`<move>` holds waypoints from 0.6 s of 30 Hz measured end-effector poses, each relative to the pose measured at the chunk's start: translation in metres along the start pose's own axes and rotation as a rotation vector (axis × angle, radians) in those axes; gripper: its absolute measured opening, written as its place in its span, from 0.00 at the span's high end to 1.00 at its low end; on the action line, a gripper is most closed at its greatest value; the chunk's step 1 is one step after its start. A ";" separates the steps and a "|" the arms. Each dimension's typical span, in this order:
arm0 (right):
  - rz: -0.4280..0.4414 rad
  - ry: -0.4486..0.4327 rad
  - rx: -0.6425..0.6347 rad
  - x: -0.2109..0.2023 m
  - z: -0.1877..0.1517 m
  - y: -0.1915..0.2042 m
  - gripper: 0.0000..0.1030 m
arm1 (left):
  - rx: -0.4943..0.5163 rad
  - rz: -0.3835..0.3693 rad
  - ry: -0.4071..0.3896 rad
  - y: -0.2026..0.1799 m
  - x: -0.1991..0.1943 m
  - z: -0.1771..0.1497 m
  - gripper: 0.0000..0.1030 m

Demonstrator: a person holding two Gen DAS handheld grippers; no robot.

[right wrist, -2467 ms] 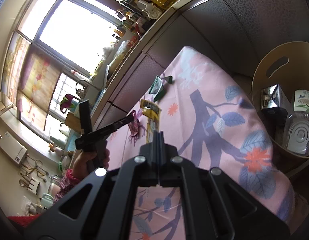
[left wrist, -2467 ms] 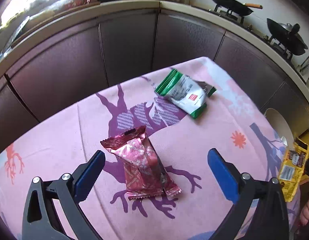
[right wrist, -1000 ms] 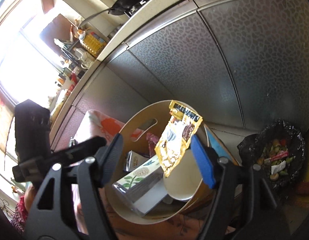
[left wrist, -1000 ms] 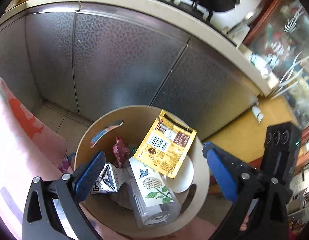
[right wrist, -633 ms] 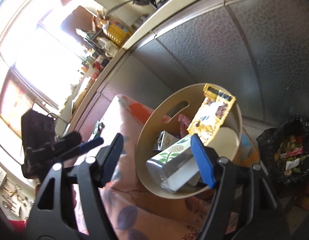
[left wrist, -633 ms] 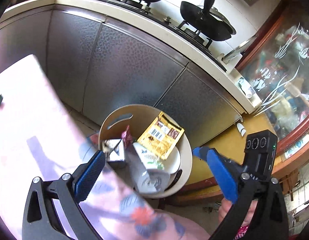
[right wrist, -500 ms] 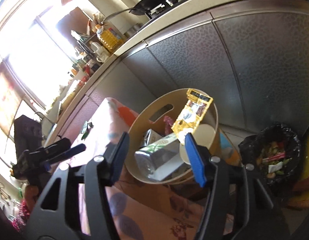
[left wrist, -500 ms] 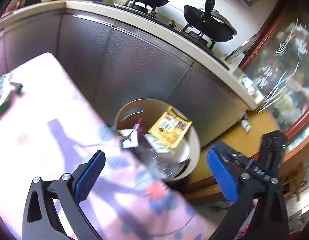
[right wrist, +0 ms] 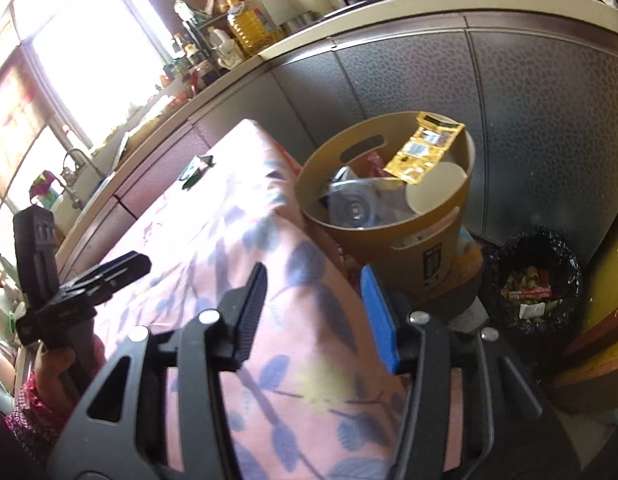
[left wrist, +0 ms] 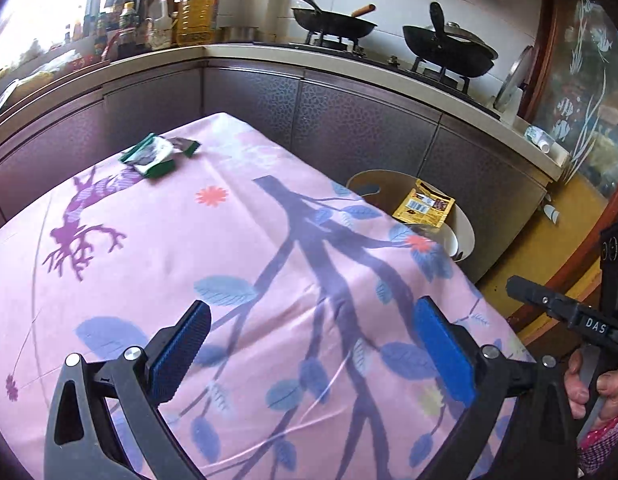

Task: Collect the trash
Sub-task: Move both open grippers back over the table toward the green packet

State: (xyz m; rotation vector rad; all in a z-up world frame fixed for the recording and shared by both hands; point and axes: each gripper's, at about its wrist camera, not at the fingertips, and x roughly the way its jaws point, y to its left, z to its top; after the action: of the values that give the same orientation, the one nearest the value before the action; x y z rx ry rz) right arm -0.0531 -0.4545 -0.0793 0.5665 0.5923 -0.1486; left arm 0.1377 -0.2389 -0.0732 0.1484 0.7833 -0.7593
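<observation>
Kitchen, grey cabinet fronts under a pale counter (left wrist: 349, 60); two black woks (left wrist: 333, 26) on the burners, oil bottles (left wrist: 195, 16) by the bright window. Pink table (left wrist: 237, 240) with a purple-and-blue branch print, taken here as the landmark.

On the table, near its far corner: a green-and-white wrapper (left wrist: 155, 156), lying flat, well apart from both claws. Just past the table's right edge, on the floor side: a round tan bin (right wrist: 389, 196) with a handle slot. Inside the bin: a yellow wrapper (right wrist: 425, 148) leaning against the far wall, a clear plastic bottle (right wrist: 353, 204), a white paper plate (right wrist: 433, 190), something red only partly visible. Further from the table, beyond the bin: a black-bagged trash can (right wrist: 533, 280) holding food scraps.

Left claw (left wrist: 309, 344) above the table's near end, spread wide, nothing between the blue pads (left wrist: 179, 348). Right claw (right wrist: 313, 312) over the table's near right corner, jaws closing, nothing between them, only cloth behind. Each claw held by a hand (left wrist: 597, 392) in a patterned pink sleeve (right wrist: 29, 404).
</observation>
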 end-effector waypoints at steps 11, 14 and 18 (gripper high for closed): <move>0.120 0.109 -0.206 0.050 -0.003 0.119 0.54 | -0.141 0.243 -0.037 0.103 -0.050 -0.050 0.08; 0.141 0.139 -0.250 0.064 -0.006 0.143 0.54 | -0.179 0.260 -0.045 0.117 -0.057 -0.055 0.08; 0.142 0.158 -0.297 0.079 -0.002 0.166 0.54 | -0.207 0.300 -0.050 0.134 -0.061 -0.057 0.08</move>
State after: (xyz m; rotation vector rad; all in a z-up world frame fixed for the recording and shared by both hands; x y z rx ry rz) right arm 0.0590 -0.3121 -0.0485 0.3316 0.7109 0.1182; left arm 0.1653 -0.0846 -0.0921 0.0585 0.7661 -0.3943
